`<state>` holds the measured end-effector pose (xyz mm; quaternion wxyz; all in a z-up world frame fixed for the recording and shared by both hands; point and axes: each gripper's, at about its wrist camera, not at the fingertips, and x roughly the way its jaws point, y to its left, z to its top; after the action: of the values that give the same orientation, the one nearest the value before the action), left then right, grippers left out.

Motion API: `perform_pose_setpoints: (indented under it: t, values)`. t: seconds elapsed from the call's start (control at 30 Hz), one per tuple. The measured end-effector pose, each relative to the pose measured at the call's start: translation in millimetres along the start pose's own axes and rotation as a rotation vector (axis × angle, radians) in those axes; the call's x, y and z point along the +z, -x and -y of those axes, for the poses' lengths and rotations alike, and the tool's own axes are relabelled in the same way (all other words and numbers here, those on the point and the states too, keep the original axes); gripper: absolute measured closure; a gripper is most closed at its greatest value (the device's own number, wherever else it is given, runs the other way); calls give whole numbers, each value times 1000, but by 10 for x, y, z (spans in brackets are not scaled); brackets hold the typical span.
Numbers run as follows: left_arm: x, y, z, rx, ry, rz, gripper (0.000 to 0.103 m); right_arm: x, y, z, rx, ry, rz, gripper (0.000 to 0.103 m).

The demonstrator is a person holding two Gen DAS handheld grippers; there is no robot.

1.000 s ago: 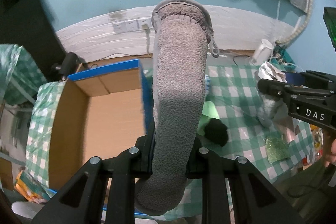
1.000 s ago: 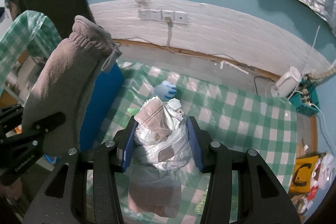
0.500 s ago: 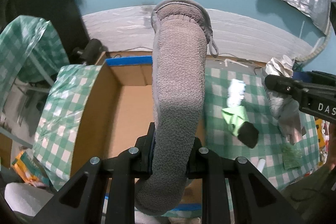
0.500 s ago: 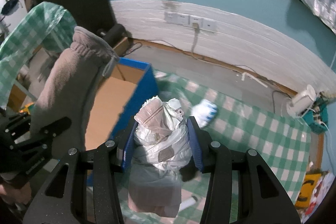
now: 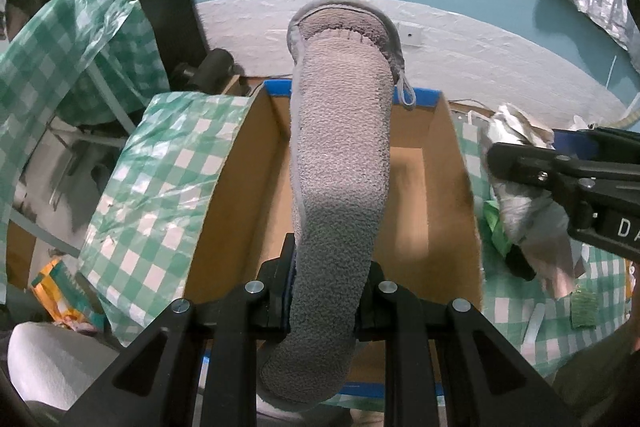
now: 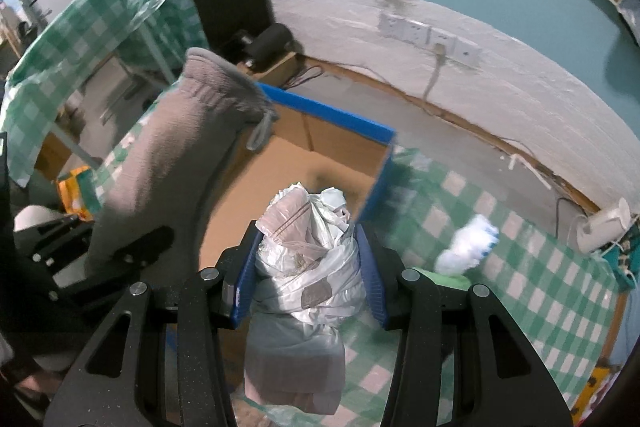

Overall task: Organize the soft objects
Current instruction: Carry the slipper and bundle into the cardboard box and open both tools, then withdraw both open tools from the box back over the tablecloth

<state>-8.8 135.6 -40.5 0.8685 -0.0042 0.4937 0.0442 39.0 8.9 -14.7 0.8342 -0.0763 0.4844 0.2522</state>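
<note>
Over the cardboard box (image 5: 420, 195), left-wrist view: left gripper (image 5: 326, 291) fingers nearly closed, clamped on a grey fleece slipper (image 5: 340, 163) sticking up over the box interior. Right gripper enters at right.

Right-wrist view: right gripper (image 6: 306, 279) fingers part open, pinching a crumpled white plastic bag (image 6: 308, 267) near the box's blue edge, above the green-checked surface (image 6: 520, 291).

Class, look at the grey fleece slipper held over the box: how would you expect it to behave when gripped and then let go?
The slipper probably squashes easily: the left gripper pinches it narrow. It seems fairly light and semi-stiff, since it stands up past the fingers with only a slight bend. Released, it would likely drop softly into the box without rolling.
</note>
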Motion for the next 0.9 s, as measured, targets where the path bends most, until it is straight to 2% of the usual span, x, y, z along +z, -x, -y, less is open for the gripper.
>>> perform_pose_setpoints:
  t: [0.27,0.43,0.57,0.7,0.9]
  values:
    - [-47,-138,-124,33,10,-27,82,118,-211,-257,12,28,-13,57]
    - [-37,-209,-180,53,32,-37,80,121,-383,-305,54,5,-44,56]
    - [-35,-233,-191,70,40,-42,71,94,-455,-305,65,-7,-59,54]
    - [-33,-208,-208,84,41,-27,71,73,-416,-298,54,-12,-41,34]
    - [-2,-188,-214,84,50,-19,71,74,-318,-238,45,-29,-18,34]
